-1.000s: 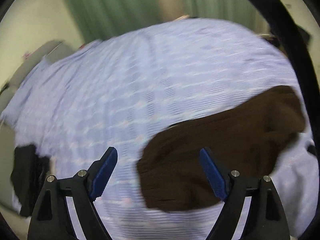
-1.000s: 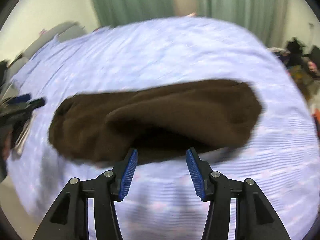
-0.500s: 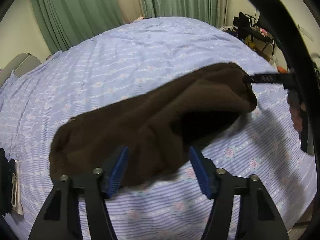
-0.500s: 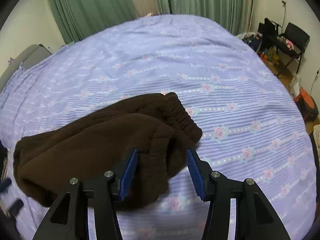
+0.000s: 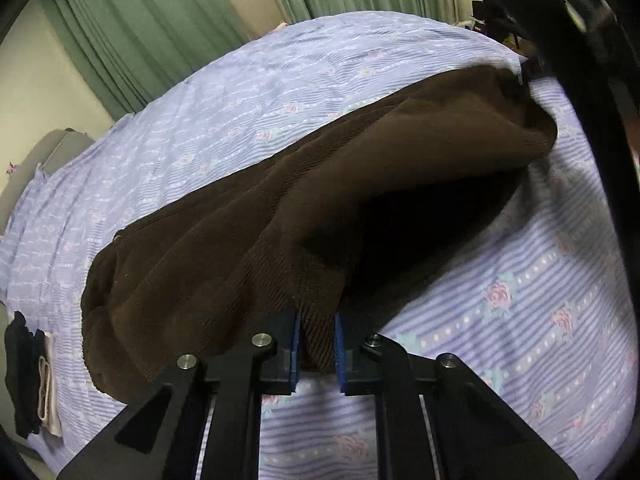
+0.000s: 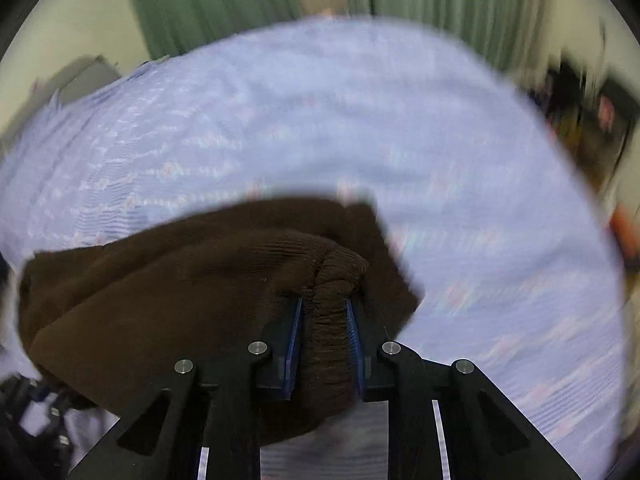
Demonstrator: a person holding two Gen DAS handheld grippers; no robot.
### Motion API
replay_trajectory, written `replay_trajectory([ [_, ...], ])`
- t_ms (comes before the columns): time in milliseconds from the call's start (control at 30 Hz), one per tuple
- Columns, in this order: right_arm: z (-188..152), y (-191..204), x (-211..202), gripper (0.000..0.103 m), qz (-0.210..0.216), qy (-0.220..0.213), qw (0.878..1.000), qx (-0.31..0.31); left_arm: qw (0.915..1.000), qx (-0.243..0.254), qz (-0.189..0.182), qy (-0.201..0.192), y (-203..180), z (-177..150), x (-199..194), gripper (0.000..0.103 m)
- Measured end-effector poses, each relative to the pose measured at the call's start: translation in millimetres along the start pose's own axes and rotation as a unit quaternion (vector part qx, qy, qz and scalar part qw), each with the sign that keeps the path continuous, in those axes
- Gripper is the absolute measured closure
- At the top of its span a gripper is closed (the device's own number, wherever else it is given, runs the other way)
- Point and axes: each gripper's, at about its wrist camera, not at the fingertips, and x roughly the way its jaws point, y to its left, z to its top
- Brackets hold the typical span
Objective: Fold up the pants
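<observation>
The dark brown ribbed pants (image 5: 248, 240) lie across a lilac striped bedsheet with roses (image 5: 248, 92). My left gripper (image 5: 317, 346) is shut on the near edge of the pants. The far end of the pants rises toward the upper right, where the other gripper's dark tip shows. In the right wrist view my right gripper (image 6: 325, 340) is shut on the gathered elastic waistband of the pants (image 6: 160, 300). The cloth hangs from it toward the left. That view is blurred by motion.
A black and white bundle of cloth (image 5: 30, 376) lies at the bed's left edge. Green curtains (image 5: 160, 20) hang behind the bed. A grey headboard (image 5: 60, 148) is at the far left. Dark furniture and clutter (image 6: 588, 112) stand right of the bed.
Both grippers have closed on the pants: the left on the near edge, the right on the waistband. The right gripper is moving, and the cloth is lifted between them.
</observation>
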Motion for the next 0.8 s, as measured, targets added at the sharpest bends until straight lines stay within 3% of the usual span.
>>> replay_trajectory([
  [133, 36, 3, -17, 0.081, -0.033, -0.038, 0.996, -0.075, 0.9998, -0.007, -0.017, 0.013, -3, -1, 4, 0.09],
  [267, 56, 7, 22, 0.081, -0.047, 0.001, 0.989, -0.142, 0.9991, -0.021, -0.022, 0.03, -2, 9, 16, 0.09],
  [367, 52, 6, 47, 0.081, -0.06, 0.029, 0.986, -0.15, 0.9983, -0.016, -0.025, 0.051, -6, 12, 32, 0.087],
  [433, 49, 0, 55, 0.079, -0.06, 0.039, 0.989, -0.131, 0.9978, -0.012, -0.032, 0.058, -6, 17, 36, 0.077],
  [500, 45, -3, 52, 0.066, -0.059, 0.04, 0.991, -0.116, 0.9957, 0.001, -0.063, 0.067, -5, 24, 32, 0.038],
  [533, 44, -3, 47, 0.054, -0.067, 0.035, 0.991, -0.114, 0.9949, 0.002, -0.074, 0.068, -3, 28, 25, 0.031],
  [600, 41, 0, 21, 0.04, -0.085, 0.008, 0.991, -0.105, 0.995, -0.003, -0.092, 0.038, 10, 36, 0, 0.026],
  [633, 38, 0, 6, 0.028, -0.091, -0.01, 0.991, -0.095, 0.9949, 0.0, -0.099, 0.019, 19, 40, -14, 0.02],
  [667, 33, 2, -16, 0.022, -0.104, -0.029, 0.991, -0.08, 0.9946, 0.009, -0.103, -0.011, 29, 46, -29, 0.009],
  [733, 23, 6, -41, 0.022, -0.116, -0.041, 0.991, -0.057, 0.9921, 0.032, -0.104, -0.062, 51, 57, -44, 0.005],
  [800, 6, 9, -64, 0.022, -0.09, -0.045, 0.995, -0.023, 0.9855, 0.083, -0.104, -0.106, 74, 72, -44, 0.005],
])
